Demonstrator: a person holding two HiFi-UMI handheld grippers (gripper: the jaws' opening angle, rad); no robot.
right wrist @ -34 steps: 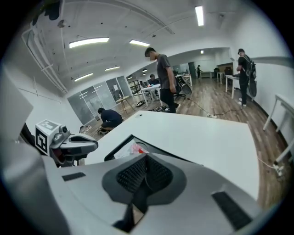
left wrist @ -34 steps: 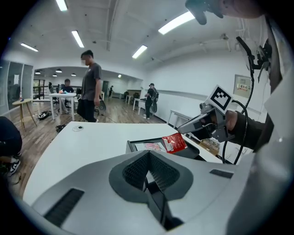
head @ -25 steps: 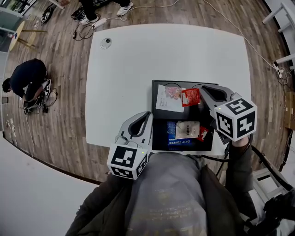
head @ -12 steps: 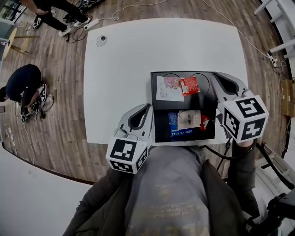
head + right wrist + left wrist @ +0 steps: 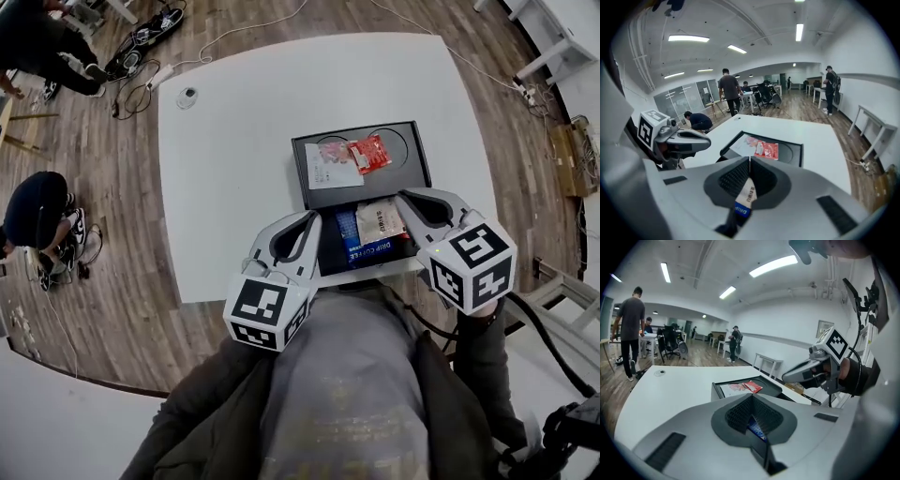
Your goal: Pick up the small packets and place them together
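Note:
A black tray (image 5: 405, 150) lies on the white table near its front edge. In its far half lie a red packet (image 5: 368, 153) and a white-and-pink packet (image 5: 323, 167). Its near half holds a beige packet (image 5: 380, 222) on a blue drip coffee packet (image 5: 361, 246). My left gripper (image 5: 307, 217) hovers at the tray's near left edge, jaws shut with nothing in them. My right gripper (image 5: 401, 195) is over the tray's right side beside the beige packet, jaws shut and nothing seen between the tips. The right gripper view shows the red packet (image 5: 769, 150) ahead and the beige packet (image 5: 747, 192) below the jaws.
The white table (image 5: 244, 141) stretches to the left and beyond the tray, with a small round object (image 5: 187, 95) near its far left corner. A person (image 5: 33, 211) crouches on the wooden floor at left. Cables lie on the floor beyond the table.
Both grippers have moved toward the tray; the right one came in from the tray's right edge to over its right side. A small dark red packet seen by the right gripper earlier no longer shows.

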